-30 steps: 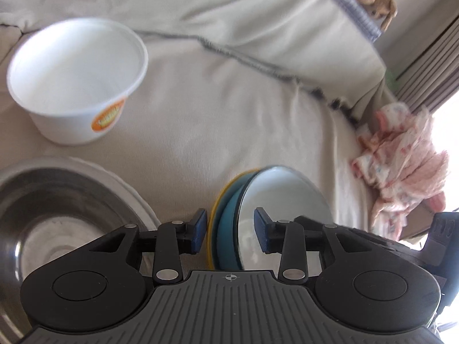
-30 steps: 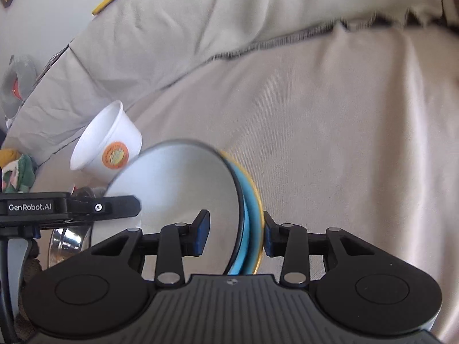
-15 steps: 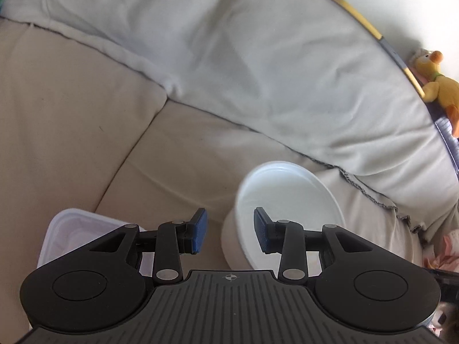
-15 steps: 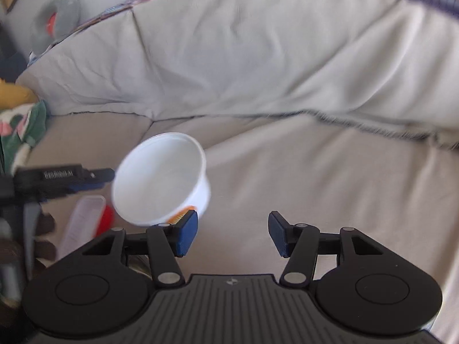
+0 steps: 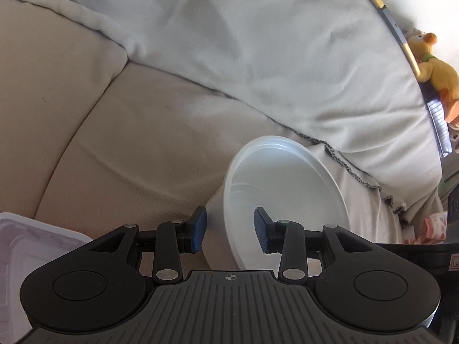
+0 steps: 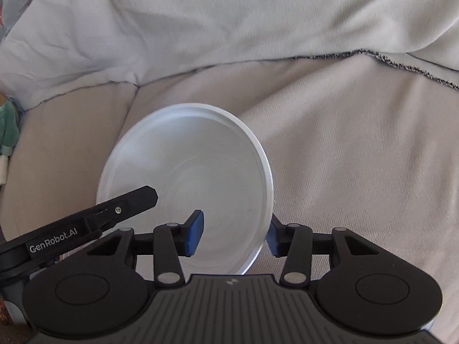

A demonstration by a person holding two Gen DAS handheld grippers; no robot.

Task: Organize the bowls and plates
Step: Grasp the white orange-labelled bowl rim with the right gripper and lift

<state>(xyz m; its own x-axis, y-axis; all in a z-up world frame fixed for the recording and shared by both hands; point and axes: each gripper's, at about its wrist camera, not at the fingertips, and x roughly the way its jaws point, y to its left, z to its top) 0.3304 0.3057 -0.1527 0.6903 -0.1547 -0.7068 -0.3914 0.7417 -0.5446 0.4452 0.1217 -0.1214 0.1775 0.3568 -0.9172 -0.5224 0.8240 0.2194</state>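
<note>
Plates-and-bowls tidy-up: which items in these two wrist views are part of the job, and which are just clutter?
Job:
- white bowl
- white plastic container, possibly; only a corner shows

Lying about:
- plush toy
- pink cloth
- green cloth
- pale throw
- sofa cushion

My left gripper (image 5: 229,230) and right gripper (image 6: 233,233) look alike: matte black linkage arms with silver rivet pins, blue pads on the fingertips, and a ribbed grey housing at six o'clock flanked by two round black discs. At eight o'clock in the right view, a black bar reads "GenRobot.AI".
</note>
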